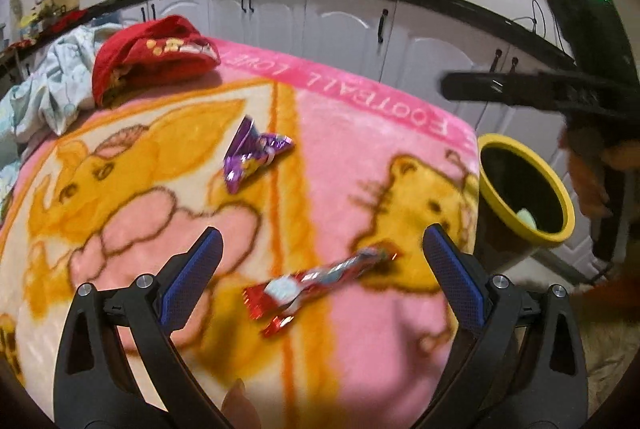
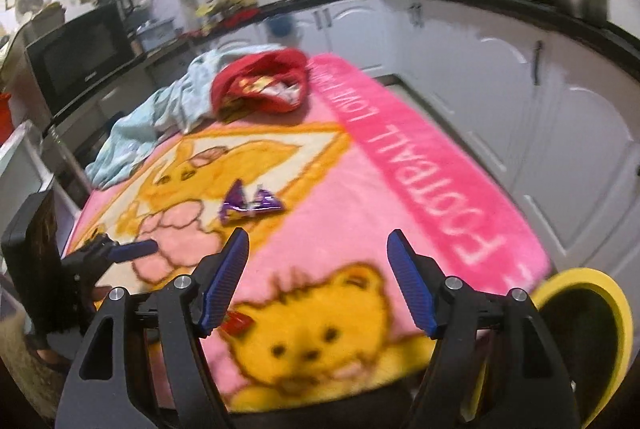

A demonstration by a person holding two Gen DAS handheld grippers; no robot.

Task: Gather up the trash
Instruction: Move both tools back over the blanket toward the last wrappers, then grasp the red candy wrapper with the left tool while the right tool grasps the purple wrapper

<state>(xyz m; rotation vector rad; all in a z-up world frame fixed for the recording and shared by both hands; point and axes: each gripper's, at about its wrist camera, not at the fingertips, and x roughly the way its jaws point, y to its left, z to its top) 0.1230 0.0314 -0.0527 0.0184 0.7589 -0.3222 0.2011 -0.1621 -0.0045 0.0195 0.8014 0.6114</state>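
A red candy wrapper (image 1: pixel 320 285) lies flat on the pink cartoon blanket (image 1: pixel 360 157). My left gripper (image 1: pixel 322 247) hovers over it, open, its blue pads well apart on either side. A crumpled purple wrapper (image 1: pixel 254 157) lies farther back on the blanket. In the right wrist view my right gripper (image 2: pixel 318 247) stands open with nothing between its fingers. The purple wrapper (image 2: pixel 250 207) is just beyond its tips. Only a corner of the red wrapper (image 2: pixel 236 323) shows behind its left finger. A yellow-rimmed black bin (image 1: pixel 524 189) stands off the blanket's right edge.
A red cap (image 1: pixel 152 57) and a light blue cloth (image 1: pixel 52 89) lie at the blanket's far left. White cabinets (image 1: pixel 340 17) under a cluttered black counter run behind. The bin (image 2: pixel 580 329) sits low right in the right wrist view, with a pale item inside.
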